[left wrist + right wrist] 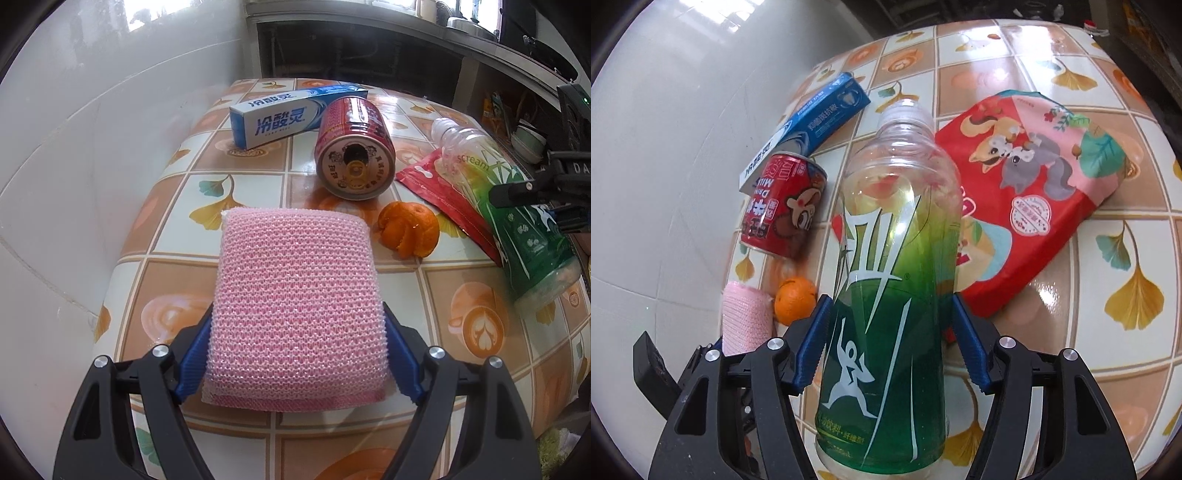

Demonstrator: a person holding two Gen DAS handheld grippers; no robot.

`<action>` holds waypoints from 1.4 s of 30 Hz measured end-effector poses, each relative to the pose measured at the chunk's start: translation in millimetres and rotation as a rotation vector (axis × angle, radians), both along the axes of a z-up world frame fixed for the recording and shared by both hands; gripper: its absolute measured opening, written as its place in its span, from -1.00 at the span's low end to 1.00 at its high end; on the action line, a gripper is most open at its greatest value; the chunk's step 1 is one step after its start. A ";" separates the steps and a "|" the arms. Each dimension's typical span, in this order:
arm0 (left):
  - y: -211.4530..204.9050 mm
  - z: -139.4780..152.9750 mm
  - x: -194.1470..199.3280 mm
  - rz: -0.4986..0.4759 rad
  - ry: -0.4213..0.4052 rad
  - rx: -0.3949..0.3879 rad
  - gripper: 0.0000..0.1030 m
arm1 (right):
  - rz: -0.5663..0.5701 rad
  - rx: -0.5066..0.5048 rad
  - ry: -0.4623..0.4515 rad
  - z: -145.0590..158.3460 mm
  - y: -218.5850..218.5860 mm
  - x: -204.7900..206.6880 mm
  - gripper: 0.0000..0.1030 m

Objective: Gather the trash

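Left gripper jaws clamp pink sponge, right gripper jaws straddle green bottle near the worktop edge, contact unclear; squeeze gently mid-body before lifting.

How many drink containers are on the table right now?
2. The red can lies on its side beside the toothpaste box; the green-labelled plastic bottle sits between the right tool's fingers. None appears hidden.

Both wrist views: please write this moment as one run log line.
left gripper: shut on pink sponge | right gripper: around green bottle, grip unclear | on table: can, orange peel
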State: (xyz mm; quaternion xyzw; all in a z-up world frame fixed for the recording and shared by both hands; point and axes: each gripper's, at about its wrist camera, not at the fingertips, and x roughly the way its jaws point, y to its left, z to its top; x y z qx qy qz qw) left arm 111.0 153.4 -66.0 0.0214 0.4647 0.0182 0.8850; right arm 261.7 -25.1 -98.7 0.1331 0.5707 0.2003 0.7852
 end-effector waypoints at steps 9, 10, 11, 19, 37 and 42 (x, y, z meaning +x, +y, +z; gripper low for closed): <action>0.9 -0.2 0.3 0.000 -0.001 0.001 0.54 | -0.027 0.002 -0.021 -2.2 2.6 18.4 0.33; 0.8 0.1 0.2 0.000 -0.001 0.000 0.54 | -0.025 0.006 -0.019 -3.4 3.5 19.1 0.27; 1.0 -0.1 0.3 0.000 -0.001 0.000 0.54 | -0.023 0.008 -0.017 -4.0 3.8 19.0 0.24; 1.0 0.6 0.3 0.000 -0.001 0.001 0.54 | -0.026 0.030 -0.013 -6.6 4.9 16.9 0.11; 2.4 14.0 -6.1 0.009 -0.031 -0.004 0.54 | -0.029 0.124 -0.021 13.9 -16.7 -4.0 0.10; 1.1 24.8 -10.2 0.005 -0.053 0.000 0.54 | -0.034 0.152 -0.034 20.8 -23.9 -11.0 0.10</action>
